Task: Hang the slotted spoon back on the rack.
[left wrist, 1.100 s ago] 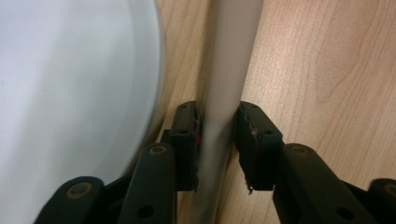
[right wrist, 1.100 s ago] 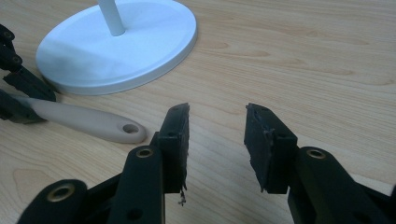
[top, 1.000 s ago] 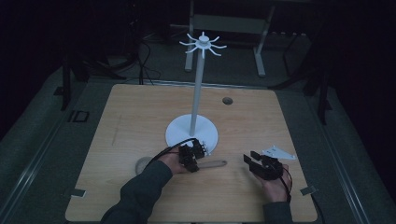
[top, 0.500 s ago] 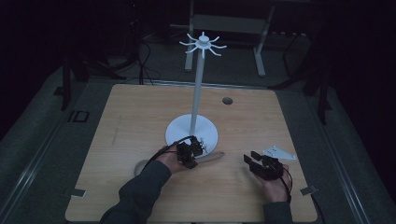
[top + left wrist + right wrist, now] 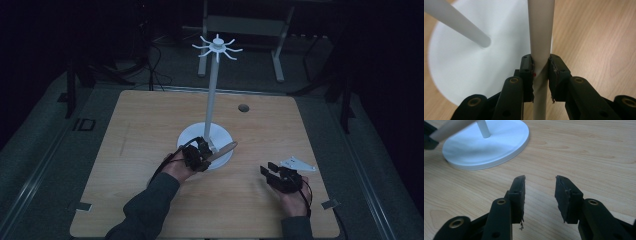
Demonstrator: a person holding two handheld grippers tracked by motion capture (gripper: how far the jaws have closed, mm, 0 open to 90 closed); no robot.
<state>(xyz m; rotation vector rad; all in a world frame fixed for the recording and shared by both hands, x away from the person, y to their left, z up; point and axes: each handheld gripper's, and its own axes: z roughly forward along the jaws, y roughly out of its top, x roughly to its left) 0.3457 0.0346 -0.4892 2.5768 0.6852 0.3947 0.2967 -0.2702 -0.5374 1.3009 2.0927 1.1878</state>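
Note:
A white stand rises from a round base (image 5: 190, 137); its thin pole (image 5: 212, 95) ends in a ring of hooks (image 5: 217, 47). My left gripper (image 5: 204, 155) is at the base's front edge, shut on a pale tan stick (image 5: 223, 149) that points right and slightly up over the base. In the left gripper view the jaws (image 5: 540, 72) press both sides of the stick (image 5: 541, 30), with the base (image 5: 474, 67) and pole (image 5: 456, 22) behind. My right gripper (image 5: 267, 170) rests low at the table's right front, open and empty (image 5: 540, 187), facing the base (image 5: 499, 142).
The wooden table (image 5: 150, 130) has a small dark round hole (image 5: 243, 108) behind the stand. Tape marks sit near the front corners (image 5: 82, 206) (image 5: 327, 204). A metal frame (image 5: 245, 25) stands beyond the far edge in the dark.
The tan stick lay flat on the table in front of the base; the left gripper has risen with it, and its far end now hangs over the base. The right gripper has not moved.

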